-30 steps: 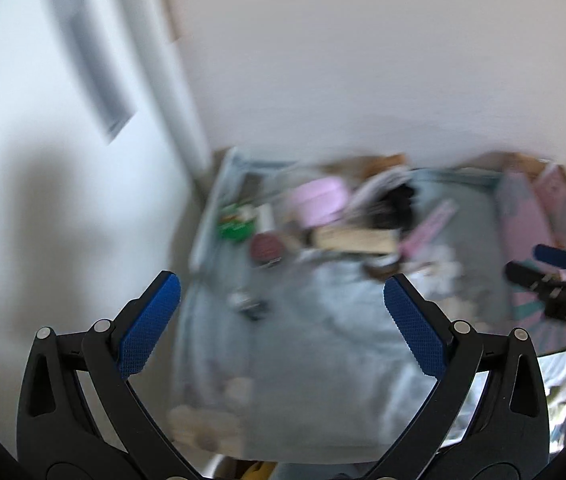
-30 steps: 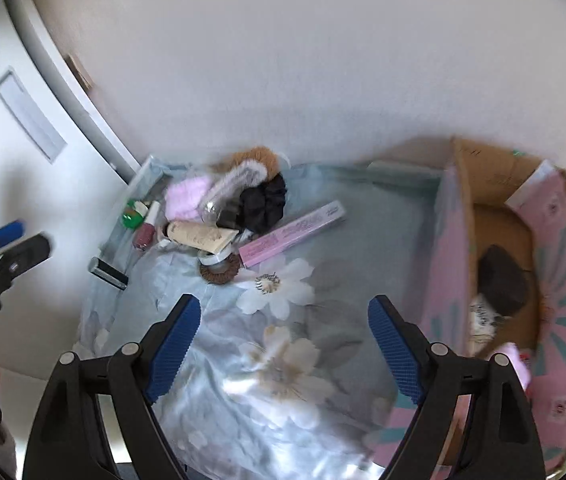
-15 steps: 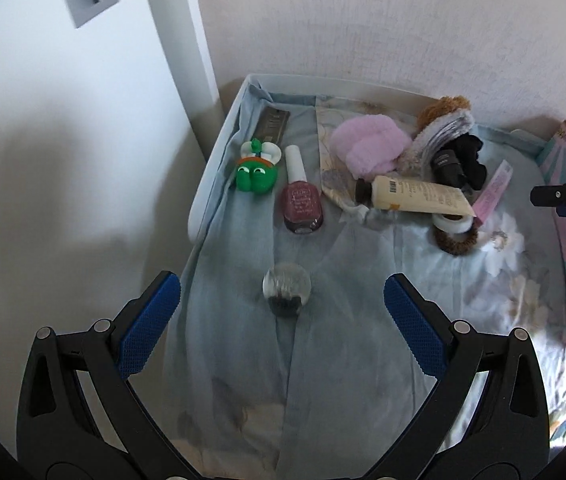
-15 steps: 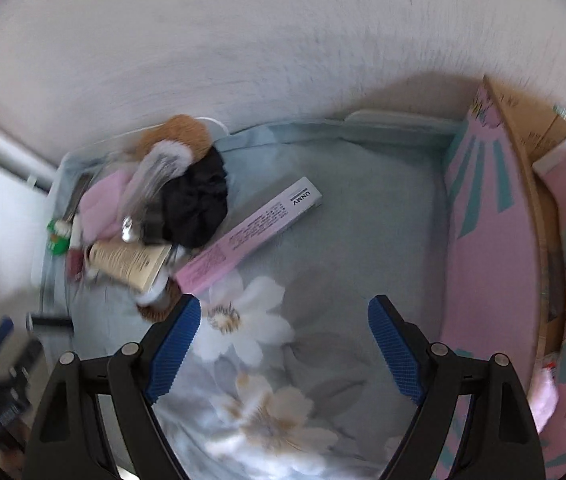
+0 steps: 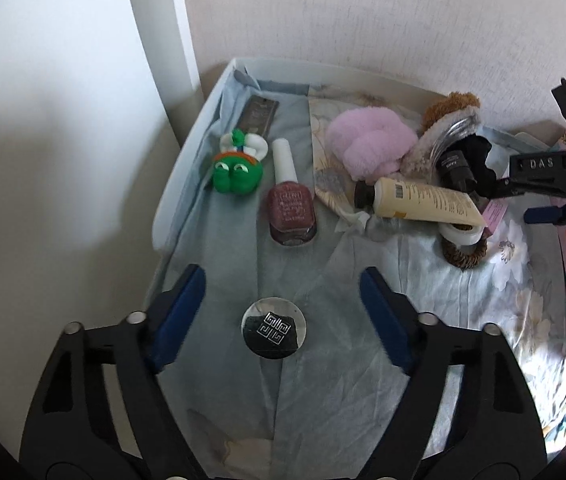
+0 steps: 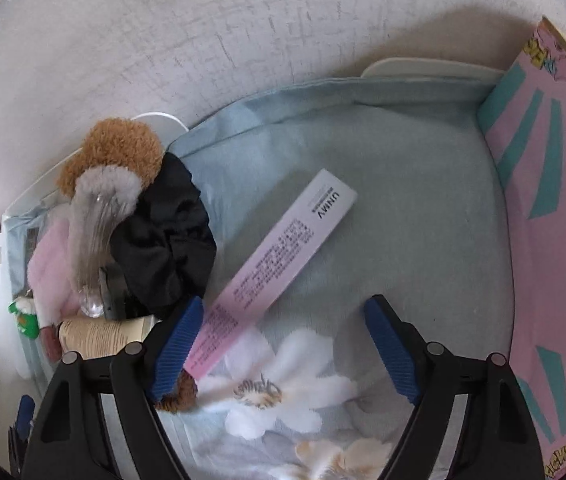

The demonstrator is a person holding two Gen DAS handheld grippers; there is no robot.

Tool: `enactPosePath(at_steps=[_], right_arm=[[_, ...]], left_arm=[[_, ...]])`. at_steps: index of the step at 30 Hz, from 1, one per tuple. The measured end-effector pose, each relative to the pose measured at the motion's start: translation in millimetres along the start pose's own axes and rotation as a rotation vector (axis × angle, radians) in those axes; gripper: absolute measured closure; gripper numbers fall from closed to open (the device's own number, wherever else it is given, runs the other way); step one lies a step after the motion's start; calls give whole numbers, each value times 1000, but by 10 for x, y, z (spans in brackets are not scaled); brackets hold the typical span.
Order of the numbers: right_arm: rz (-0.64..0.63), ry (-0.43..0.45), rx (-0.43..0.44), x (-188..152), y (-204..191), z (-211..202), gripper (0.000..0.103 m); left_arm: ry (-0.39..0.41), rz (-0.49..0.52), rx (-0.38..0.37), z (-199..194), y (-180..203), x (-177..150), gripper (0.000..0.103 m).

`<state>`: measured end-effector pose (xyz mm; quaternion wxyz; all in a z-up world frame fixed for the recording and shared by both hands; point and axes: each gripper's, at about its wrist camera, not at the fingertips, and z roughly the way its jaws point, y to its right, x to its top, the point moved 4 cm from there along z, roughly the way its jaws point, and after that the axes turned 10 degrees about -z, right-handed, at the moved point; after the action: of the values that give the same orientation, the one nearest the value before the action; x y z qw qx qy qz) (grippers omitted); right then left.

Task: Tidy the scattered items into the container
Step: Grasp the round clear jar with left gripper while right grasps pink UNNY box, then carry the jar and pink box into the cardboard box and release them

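Clutter sits along the wall end of the desk's pale blue floral cloth [image 5: 343, 400]: one green frog toy [image 5: 237, 170], one dark red nail polish bottle with a white cap [image 5: 291, 208], one cream squeeze tube [image 5: 423, 200], one fluffy pink scrunchie [image 5: 367, 146], one black scrunchie [image 6: 167, 244]. The left tool [image 5: 281, 318] gapes wide, nothing gripped, one round clear-topped black cap [image 5: 274, 327] standing between its blue pads. The right tool [image 6: 283, 348] is spread too, empty, its left pad over the near end of one long pink carton [image 6: 275, 268]. One pink and teal cardboard box [image 6: 555, 216] stands at the right.
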<state>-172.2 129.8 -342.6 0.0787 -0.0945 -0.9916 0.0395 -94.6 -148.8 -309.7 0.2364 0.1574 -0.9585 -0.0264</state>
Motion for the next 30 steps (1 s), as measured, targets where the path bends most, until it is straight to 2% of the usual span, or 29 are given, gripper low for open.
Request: enactPosePath(at_steps=[3, 5, 10, 11, 14, 30], right_arm=[[-15, -4, -77, 7, -27, -6, 41], [-44, 12, -115, -6, -50, -34, 65], [-37, 31, -89, -75, 37, -72, 77], [-31, 33, -77, -91, 64, -79, 78], [-21, 33, -41, -147, 150, -98, 81], [-72, 122, 36, -454, 415, -531, 83]], left_arm=[[-19, -15, -12, 61, -9, -51, 47], [-34, -22, -16, 97, -19, -91, 63], [-41, -38, -26, 123, -66, -182, 76], [-40, -43, -29, 115, -79, -186, 80], [-33, -67, -41, 84, -132, -194, 83], [-3, -140, -104, -221, -205, -115, 83]])
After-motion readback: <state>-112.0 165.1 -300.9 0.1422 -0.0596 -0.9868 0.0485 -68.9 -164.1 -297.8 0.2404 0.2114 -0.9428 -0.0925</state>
